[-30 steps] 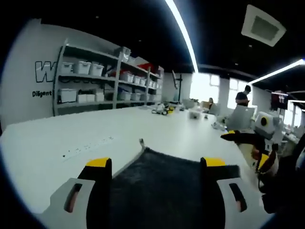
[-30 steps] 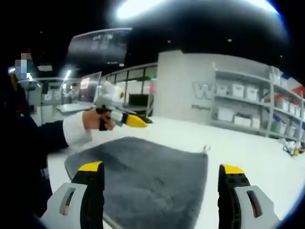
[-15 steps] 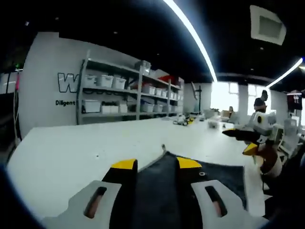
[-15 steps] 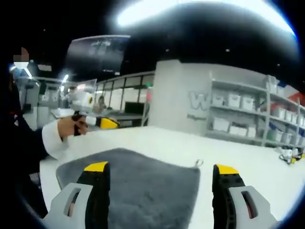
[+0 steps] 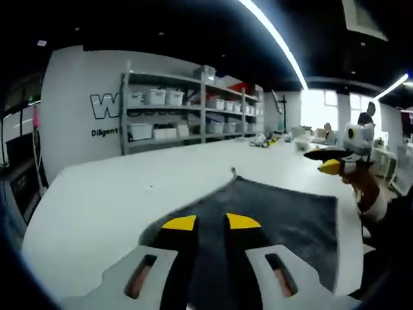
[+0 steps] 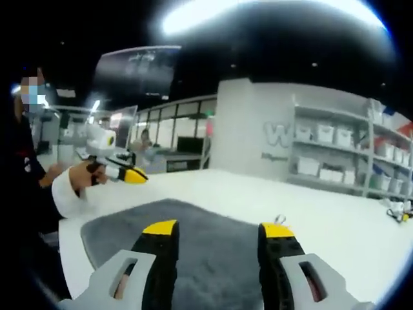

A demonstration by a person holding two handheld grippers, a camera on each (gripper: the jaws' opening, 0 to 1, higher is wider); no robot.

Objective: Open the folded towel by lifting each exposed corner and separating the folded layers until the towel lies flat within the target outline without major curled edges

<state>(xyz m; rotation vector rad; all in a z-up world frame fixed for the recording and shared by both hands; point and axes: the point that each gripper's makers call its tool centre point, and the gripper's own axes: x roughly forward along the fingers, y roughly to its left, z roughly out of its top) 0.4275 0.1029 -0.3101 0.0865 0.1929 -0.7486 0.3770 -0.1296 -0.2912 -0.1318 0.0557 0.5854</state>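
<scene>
grey towel (image 5: 284, 210) flat, white table (image 5: 110, 194)

The towel (image 5: 277, 213) lay flat on the bench (image 5: 110, 194), near its front edge. Shelving (image 5: 187, 110) stood behind the bench's far edge. Both grippers hovered above the towel's near side.

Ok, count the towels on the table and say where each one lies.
1. A dark grey towel lies on the white table, just ahead of both grippers. Any other towel outside these views would be missed.

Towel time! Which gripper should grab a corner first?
Probably the left gripper: its jaws are nearly closed, low over the grey towel near an edge. The right gripper has wider jaws over the towel's middle.
</scene>
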